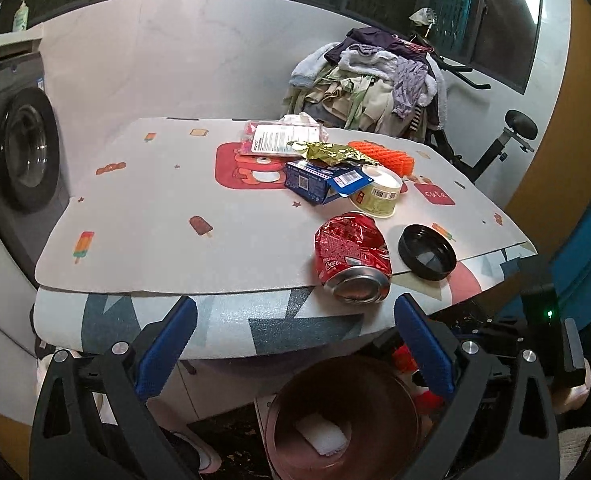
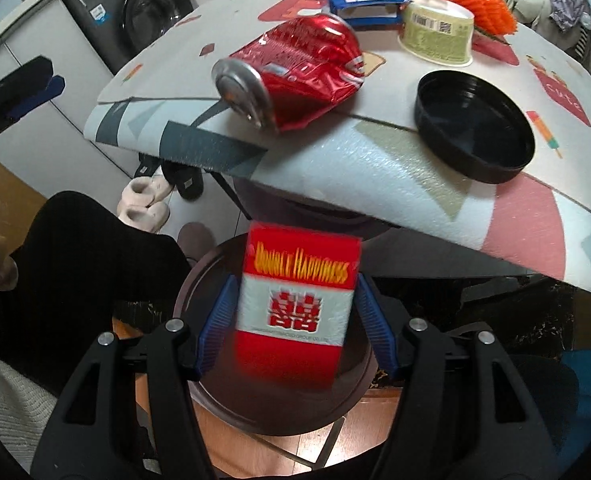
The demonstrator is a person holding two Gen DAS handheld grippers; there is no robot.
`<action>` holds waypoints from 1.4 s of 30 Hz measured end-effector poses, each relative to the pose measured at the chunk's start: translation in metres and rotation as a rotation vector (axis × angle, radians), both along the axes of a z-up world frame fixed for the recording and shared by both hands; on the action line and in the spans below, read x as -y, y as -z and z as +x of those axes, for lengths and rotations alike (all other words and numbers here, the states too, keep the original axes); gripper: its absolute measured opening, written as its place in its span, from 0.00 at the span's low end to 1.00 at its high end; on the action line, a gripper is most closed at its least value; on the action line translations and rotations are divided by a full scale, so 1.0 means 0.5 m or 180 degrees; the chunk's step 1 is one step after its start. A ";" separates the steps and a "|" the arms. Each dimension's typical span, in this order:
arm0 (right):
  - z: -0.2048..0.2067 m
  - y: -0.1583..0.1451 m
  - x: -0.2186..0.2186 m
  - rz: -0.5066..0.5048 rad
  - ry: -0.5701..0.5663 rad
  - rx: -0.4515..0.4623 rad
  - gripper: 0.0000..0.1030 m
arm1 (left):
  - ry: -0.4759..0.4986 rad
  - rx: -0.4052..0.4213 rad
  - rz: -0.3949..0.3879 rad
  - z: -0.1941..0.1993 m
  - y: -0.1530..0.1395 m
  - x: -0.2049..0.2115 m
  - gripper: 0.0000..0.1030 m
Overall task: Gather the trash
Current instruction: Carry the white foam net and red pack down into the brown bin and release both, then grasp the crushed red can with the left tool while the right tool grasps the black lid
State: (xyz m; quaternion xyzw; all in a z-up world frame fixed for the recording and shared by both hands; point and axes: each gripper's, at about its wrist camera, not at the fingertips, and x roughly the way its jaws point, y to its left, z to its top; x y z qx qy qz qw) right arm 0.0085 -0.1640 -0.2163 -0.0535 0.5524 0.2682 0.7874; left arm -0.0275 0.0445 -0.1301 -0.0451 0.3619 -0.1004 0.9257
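Note:
My right gripper (image 2: 295, 280) is shut on a red and white cigarette pack (image 2: 295, 304) and holds it upright over the dark round bin (image 2: 199, 276) under the table edge. My left gripper (image 1: 295, 302) stands wide open with nothing between its fingers, just in front of the table edge and above the brown bin (image 1: 295, 400). A white scrap (image 1: 323, 436) lies in the bin. On the table near the edge lie a crushed red cola can (image 1: 351, 256), a black lid (image 1: 427, 252), a pale tub (image 1: 375, 192), a blue box (image 1: 311, 180) and a gold wrapper (image 1: 331, 152).
A patterned mat covers the table (image 1: 155, 200). An orange mesh piece (image 1: 383, 156) and a plastic package (image 1: 283, 136) lie further back. A washing machine (image 1: 23, 152) stands at left, a clothes pile (image 1: 375, 84) behind. Slippers (image 2: 143, 204) and a person's dark-clad leg (image 2: 75, 260) are beside the bin.

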 end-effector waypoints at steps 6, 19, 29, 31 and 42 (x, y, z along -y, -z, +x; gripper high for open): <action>0.002 0.005 -0.004 -0.0038 -0.0003 -0.0016 0.77 | -0.0025 -0.0025 0.0020 0.006 0.005 0.002 0.94; 0.040 -0.047 0.071 0.0031 0.0475 0.0335 0.94 | -0.0054 -0.0049 0.0044 0.009 0.006 0.001 0.94; 0.081 -0.081 0.133 -0.0059 0.0717 0.0588 0.94 | -0.0070 -0.0082 0.0028 0.015 0.010 -0.001 0.94; 0.087 -0.077 0.137 -0.0085 0.0750 0.0576 0.94 | -0.0078 -0.0089 0.0022 0.016 0.012 -0.002 0.94; 0.130 -0.049 0.145 -0.0185 0.0835 0.0575 0.94 | -0.0108 -0.0168 -0.0015 0.028 0.025 -0.005 0.94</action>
